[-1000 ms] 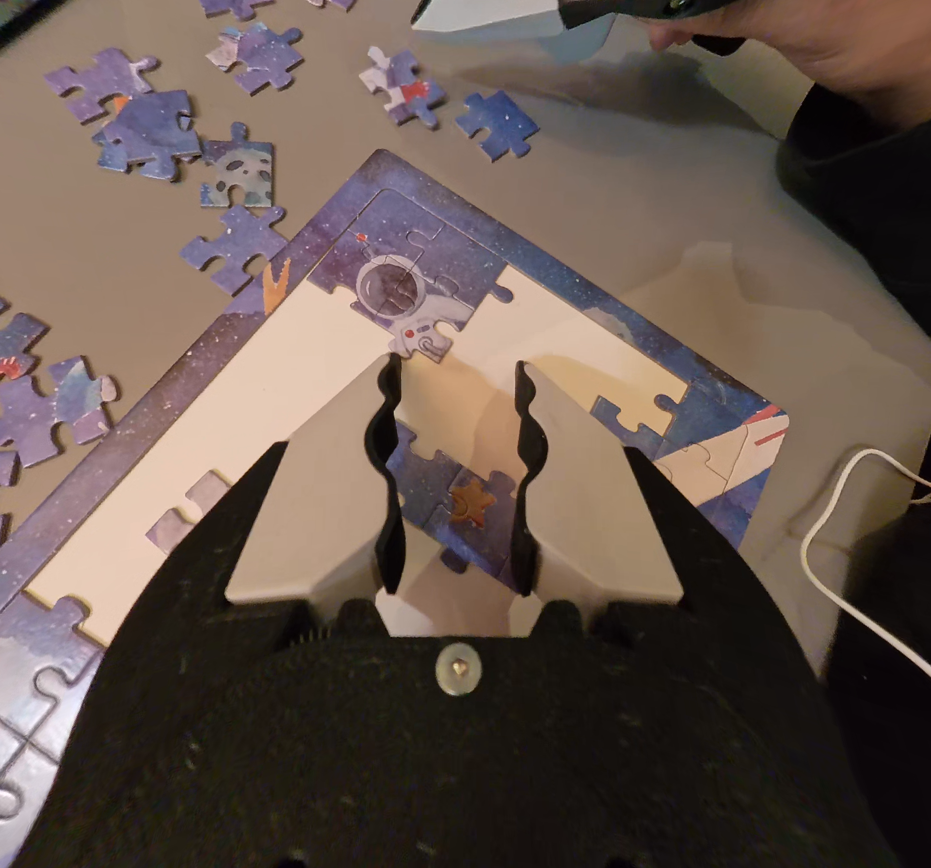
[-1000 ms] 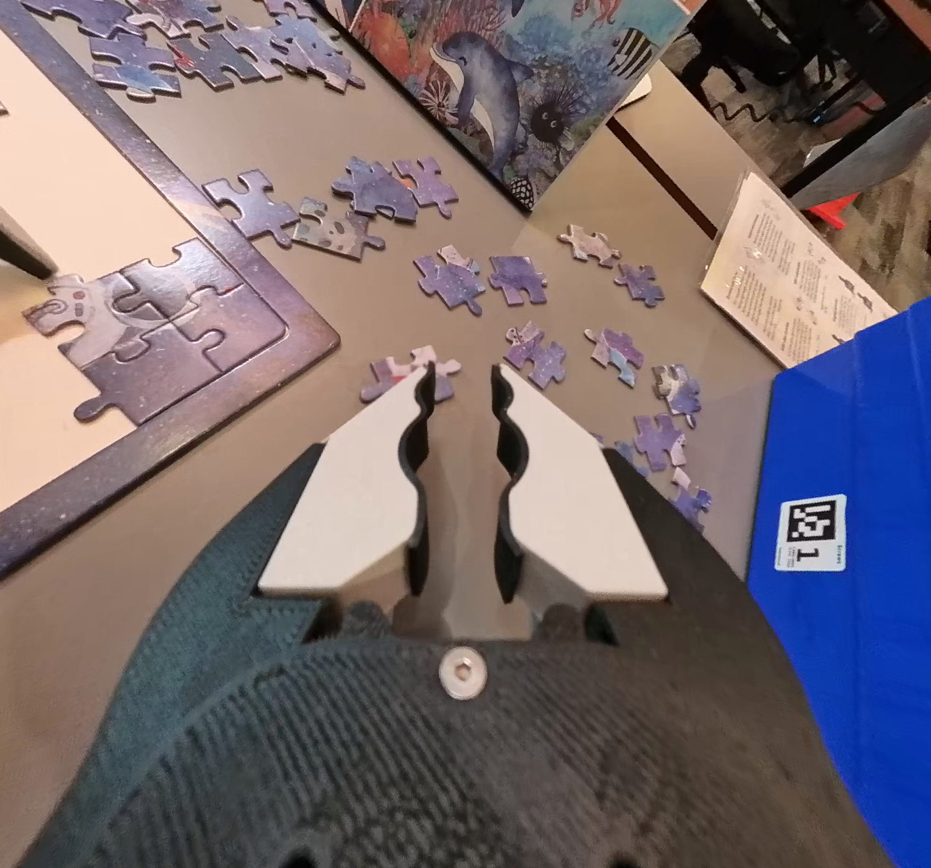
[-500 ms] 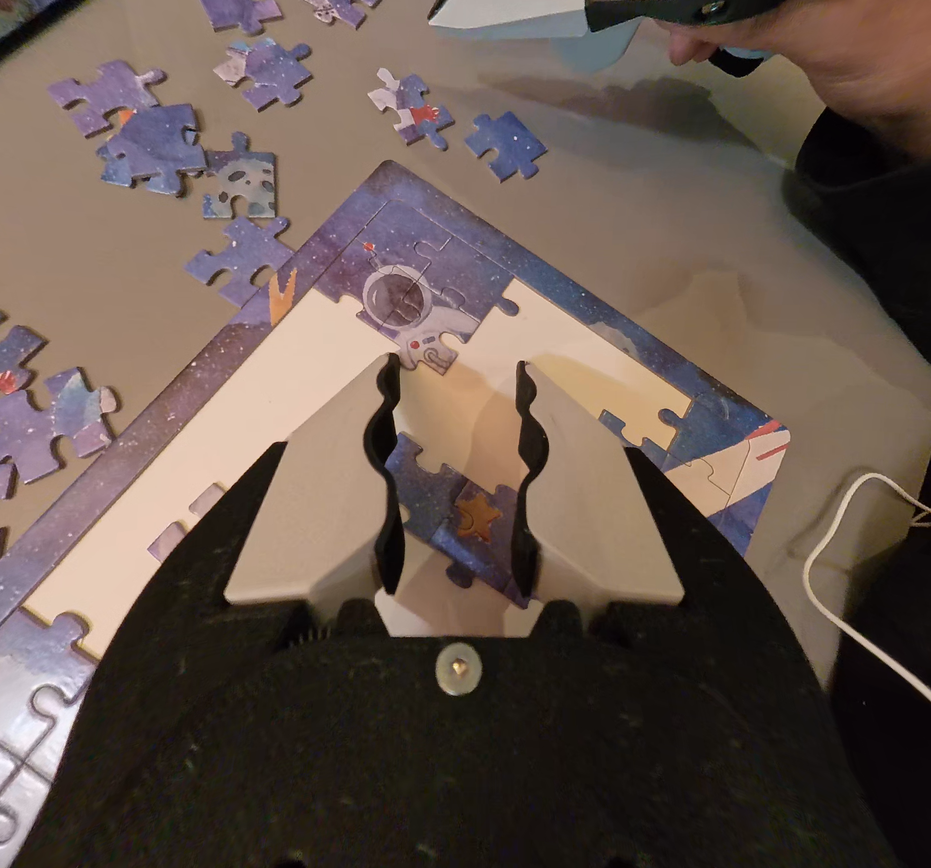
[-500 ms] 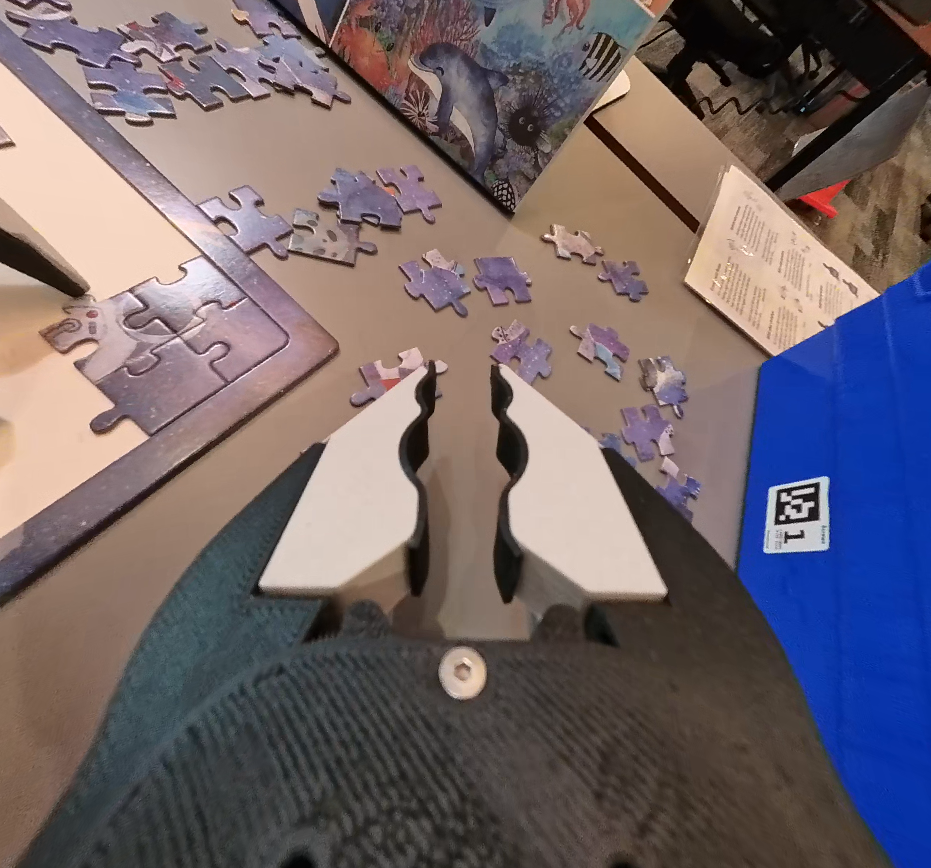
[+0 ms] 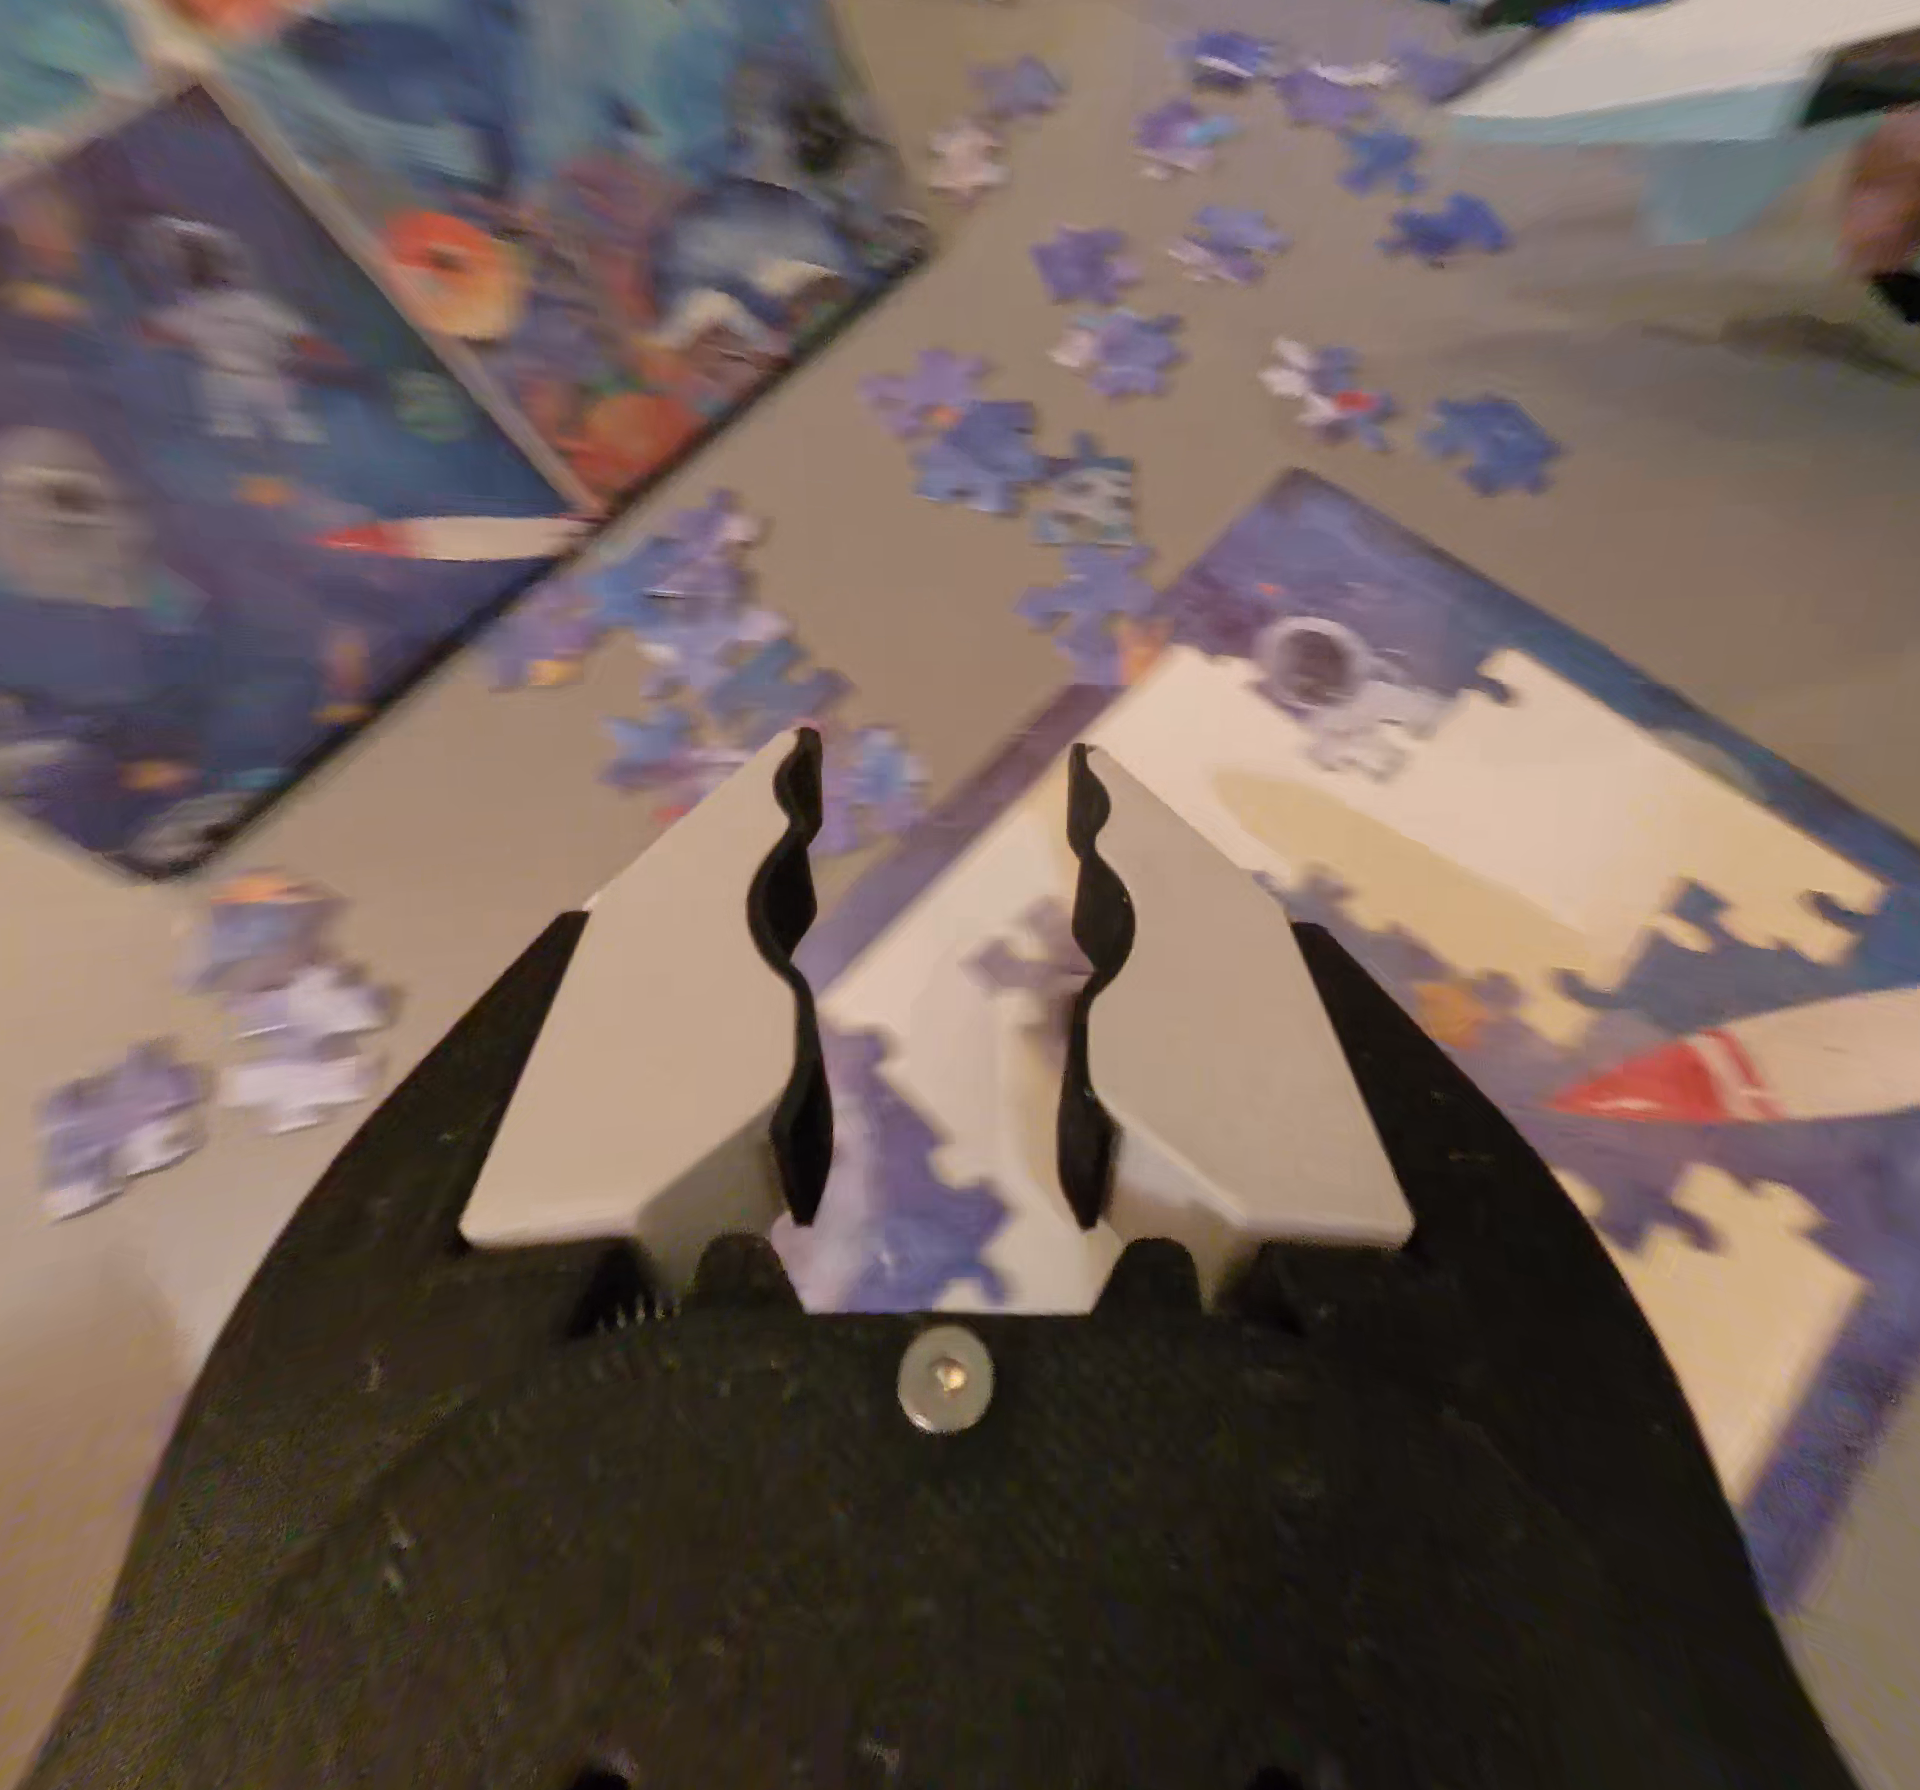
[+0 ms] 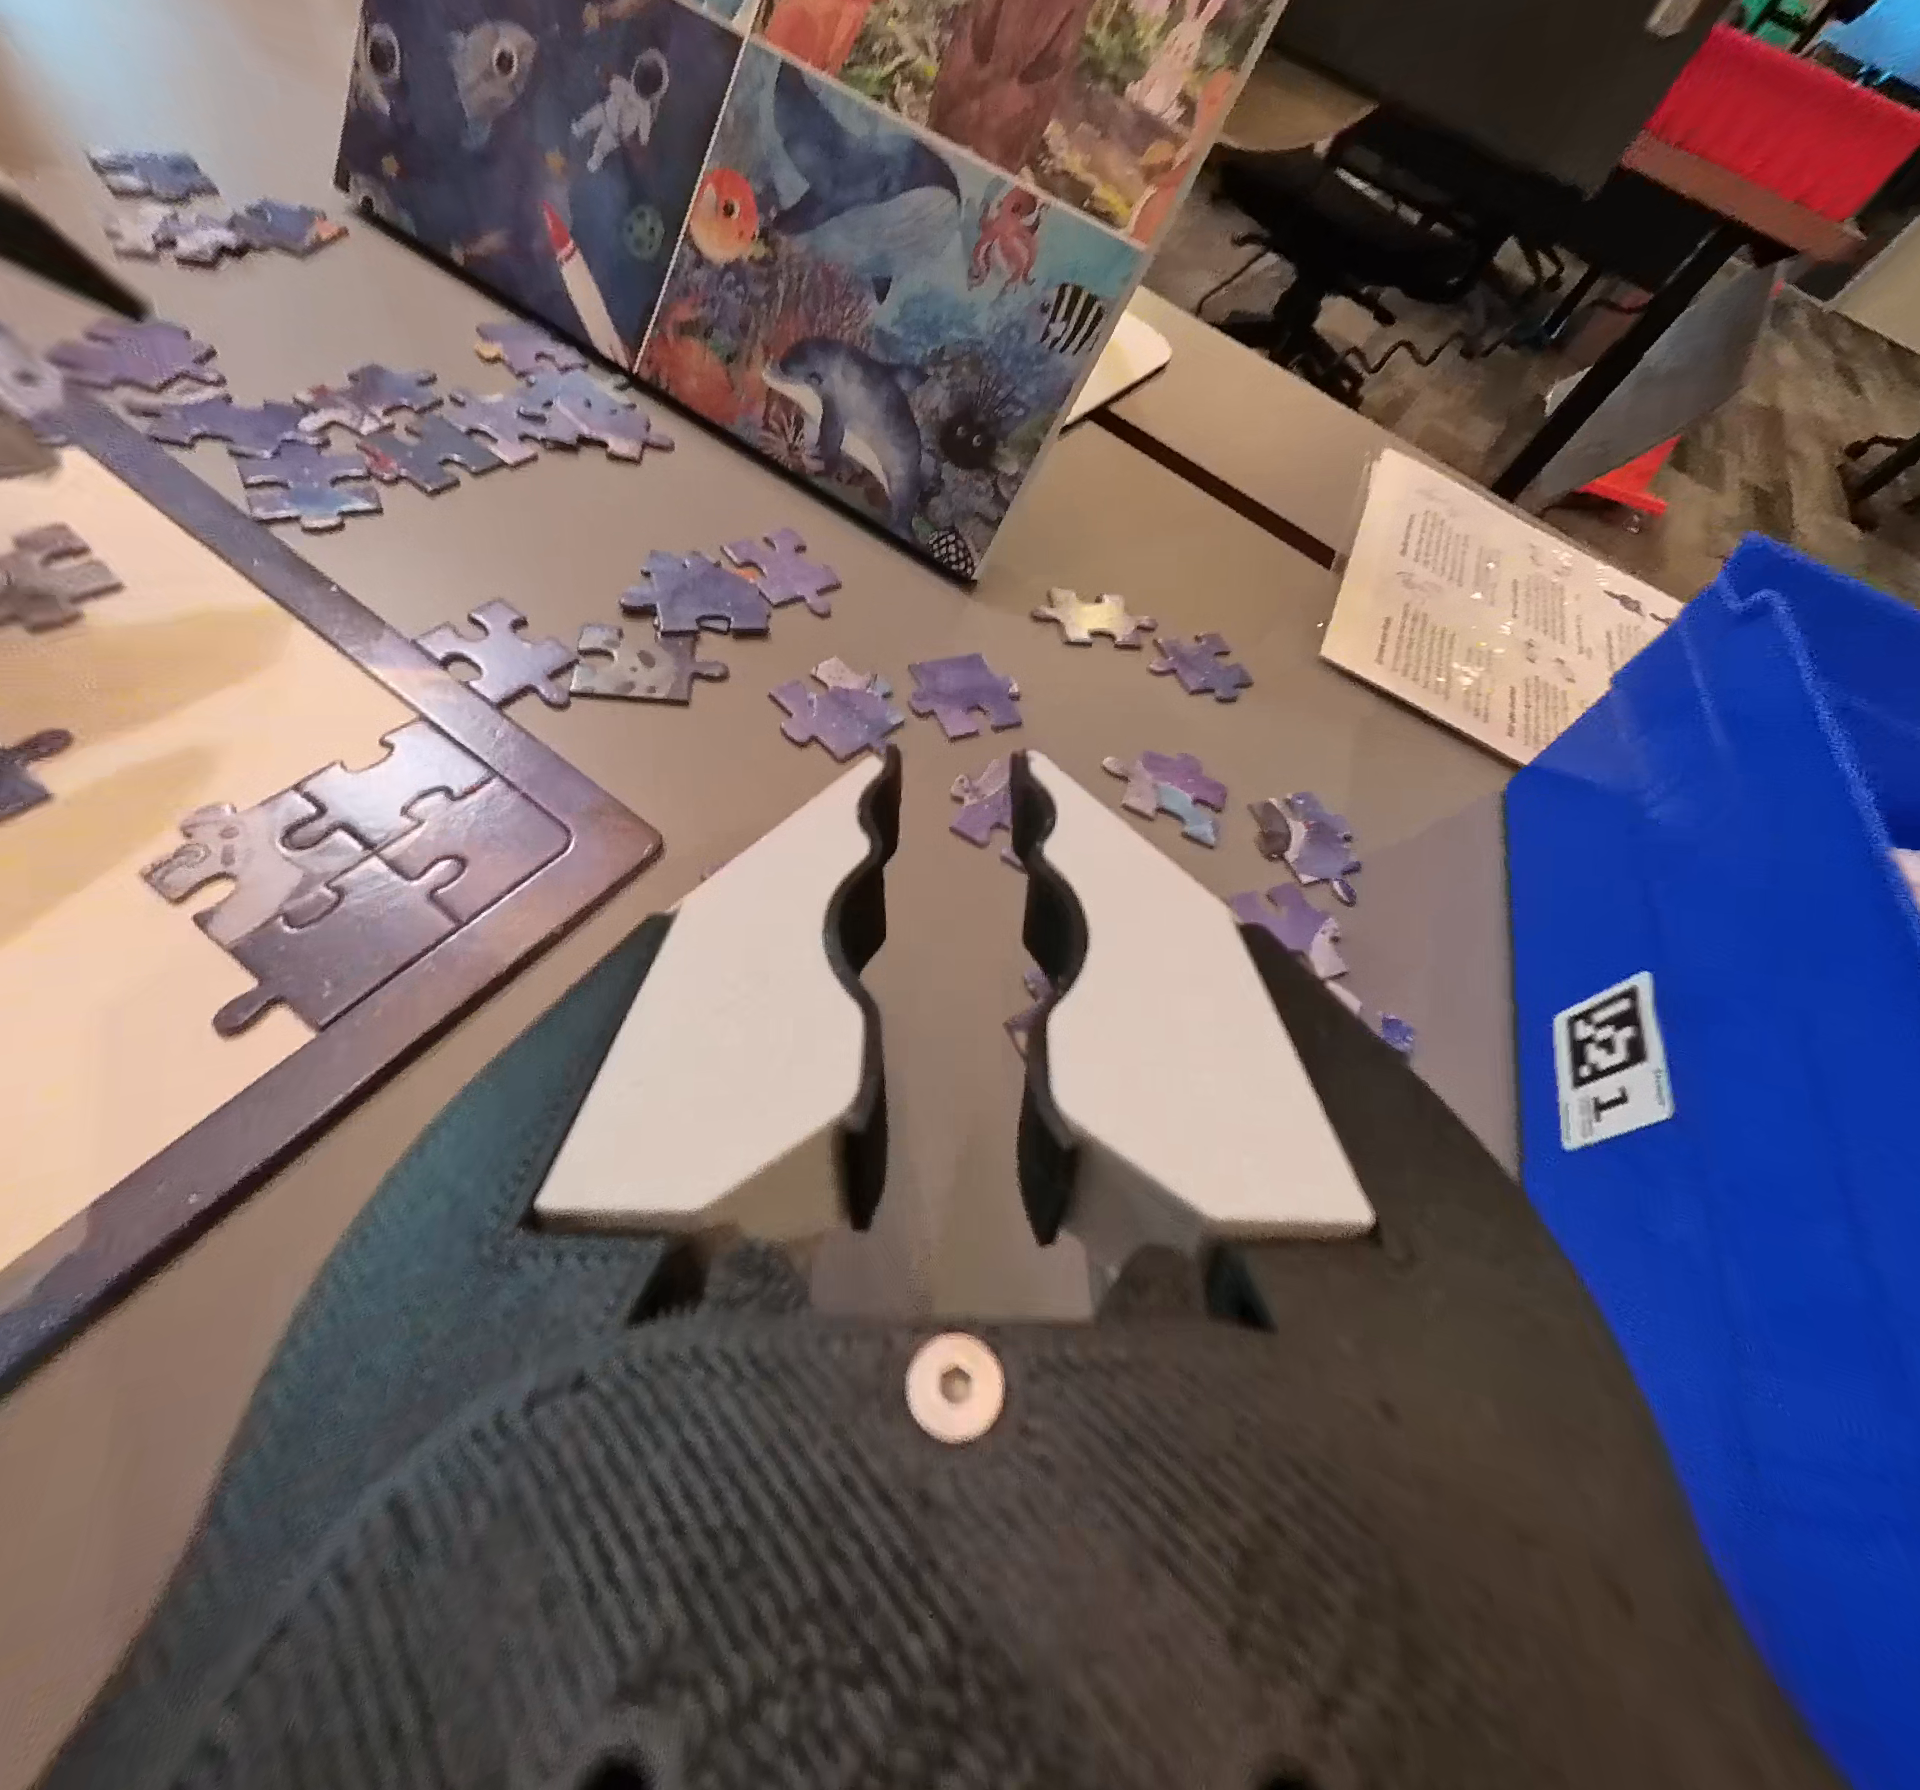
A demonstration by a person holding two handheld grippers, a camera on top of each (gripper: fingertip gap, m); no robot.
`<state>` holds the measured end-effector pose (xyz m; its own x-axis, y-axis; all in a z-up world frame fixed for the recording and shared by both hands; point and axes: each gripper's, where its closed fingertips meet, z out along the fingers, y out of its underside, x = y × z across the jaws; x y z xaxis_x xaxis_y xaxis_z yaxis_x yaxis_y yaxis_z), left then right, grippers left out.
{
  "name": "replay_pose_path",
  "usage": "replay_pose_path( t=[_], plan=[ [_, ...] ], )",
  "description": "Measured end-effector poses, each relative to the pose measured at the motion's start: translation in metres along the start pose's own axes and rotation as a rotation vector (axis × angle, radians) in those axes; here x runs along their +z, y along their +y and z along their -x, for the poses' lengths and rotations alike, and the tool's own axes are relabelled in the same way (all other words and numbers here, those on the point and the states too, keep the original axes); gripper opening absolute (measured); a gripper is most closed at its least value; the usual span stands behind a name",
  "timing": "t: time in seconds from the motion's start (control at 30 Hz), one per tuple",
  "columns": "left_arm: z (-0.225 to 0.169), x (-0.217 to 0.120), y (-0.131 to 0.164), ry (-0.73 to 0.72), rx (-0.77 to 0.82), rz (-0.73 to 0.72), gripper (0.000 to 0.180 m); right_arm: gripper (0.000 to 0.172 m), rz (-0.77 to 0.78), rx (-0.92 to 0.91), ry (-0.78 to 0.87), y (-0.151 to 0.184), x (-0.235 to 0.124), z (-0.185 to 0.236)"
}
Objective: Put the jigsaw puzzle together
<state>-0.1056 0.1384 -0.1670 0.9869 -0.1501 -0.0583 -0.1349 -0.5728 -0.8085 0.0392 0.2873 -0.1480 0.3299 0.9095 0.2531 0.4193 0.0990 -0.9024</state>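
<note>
My left gripper (image 5: 940, 748) is open and empty. It hovers over the left rim of the puzzle tray (image 5: 1455, 836); this view is blurred by motion. The tray has a cream bare middle, an astronaut patch (image 5: 1314, 665) at its far corner and joined pieces along the near side. My right gripper (image 6: 956, 761) is open with a narrow gap and holds nothing. It hangs above the grey table just right of the tray's corner (image 6: 582, 805). A loose purple piece (image 6: 982, 805) lies on the table under its right fingertip. More loose pieces (image 6: 961, 691) lie just beyond.
A picture box (image 6: 831, 286) with space and sea scenes stands at the back. A blue bin (image 6: 1714, 909) is close on the right. A printed sheet (image 6: 1486, 618) lies behind it. Several loose pieces (image 5: 977, 452) are scattered between box and tray. There is about 20 cm between the tips of the two grippers. The loose purple piece (image 6: 982, 805) lies some 8 cm from my right tips, 20 cm from my left tips.
My left gripper has swung up and leftwards from over the tray's middle; its view now reaches the box and bin. My right gripper has tilted up slightly. Both jaws stay as they were, empty.
</note>
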Motion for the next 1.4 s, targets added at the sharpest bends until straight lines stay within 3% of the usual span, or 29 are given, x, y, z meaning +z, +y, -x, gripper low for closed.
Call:
replay_pose_path(
  t=[0.2,0.4,0.6,0.9,1.23,1.4],
  plan=[
    [0.122,-0.038,-0.011,-0.193,-0.073,-0.127,0.041,0.018,-0.067,0.021,0.049,-0.003,-0.003,-0.013],
    [0.166,-0.050,0.021,-0.185,-0.222,-0.210,0.027,0.017,-0.049,0.027,0.082,0.007,0.001,-0.019],
    [0.154,-0.045,0.023,-0.078,-0.255,-0.243,0.022,0.012,-0.039,0.012,0.139,0.008,0.003,-0.026],
    [0.092,0.000,0.029,0.022,-0.134,-0.056,0.023,0.013,-0.106,0.129,0.133,0.003,-0.005,-0.039],
    [0.070,0.043,0.035,-0.057,-0.103,0.170,0.039,0.013,-0.138,0.170,0.103,-0.001,-0.009,-0.038],
    [0.074,0.047,0.035,-0.076,-0.150,0.178,0.027,0.015,-0.158,0.215,0.086,-0.003,-0.011,-0.039]
  ],
)
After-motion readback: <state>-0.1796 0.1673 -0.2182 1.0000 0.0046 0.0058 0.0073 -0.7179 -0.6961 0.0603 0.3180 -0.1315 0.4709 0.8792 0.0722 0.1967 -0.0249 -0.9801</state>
